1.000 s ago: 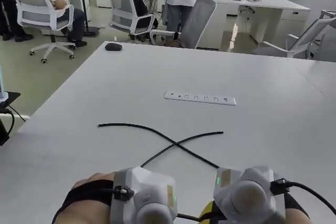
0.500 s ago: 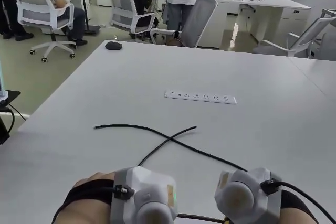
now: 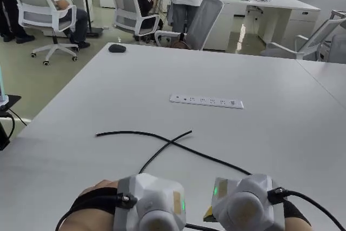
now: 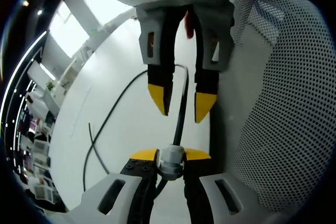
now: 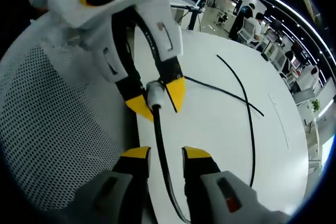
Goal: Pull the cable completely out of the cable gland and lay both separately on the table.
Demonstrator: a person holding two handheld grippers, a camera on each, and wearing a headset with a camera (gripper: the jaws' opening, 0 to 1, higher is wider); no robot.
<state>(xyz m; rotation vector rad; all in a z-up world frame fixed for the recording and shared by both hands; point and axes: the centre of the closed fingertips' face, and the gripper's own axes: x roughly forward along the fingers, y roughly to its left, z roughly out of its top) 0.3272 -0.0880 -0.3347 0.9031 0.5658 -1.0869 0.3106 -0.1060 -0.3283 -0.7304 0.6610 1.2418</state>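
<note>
1. Left gripper: the yellow-tipped fingers are closed on the cable gland. One fingertip bears on each side of its body.

2. Cable gland: a small, round, pale grey fitting with a stepped collar. It is held near the front edge of the tabletop, beside a white perforated mesh surface. The pictures do not show whether it touches the tabletop.

3. Cable: thin, black and round. It sits in the gland and leaves it on the side facing the right gripper.

4. Right gripper: it faces the left gripper, tip towards tip, a short way along the cable. Its fingers stand apart with the cable running through the gap. In both gripper views there is clearance on each side of the cable, so nothing is clamped.

5. Cable run: past the right gripper the cable lies flat on the tabletop. In the head view it forms a loose X, with one strand curving out to the left and the other ending in a free end just right of the crossing.

6. Other items: a white power strip lies beyond the cable, well apart from it. A dark mouse rests near the far left edge of the tabletop.
</note>
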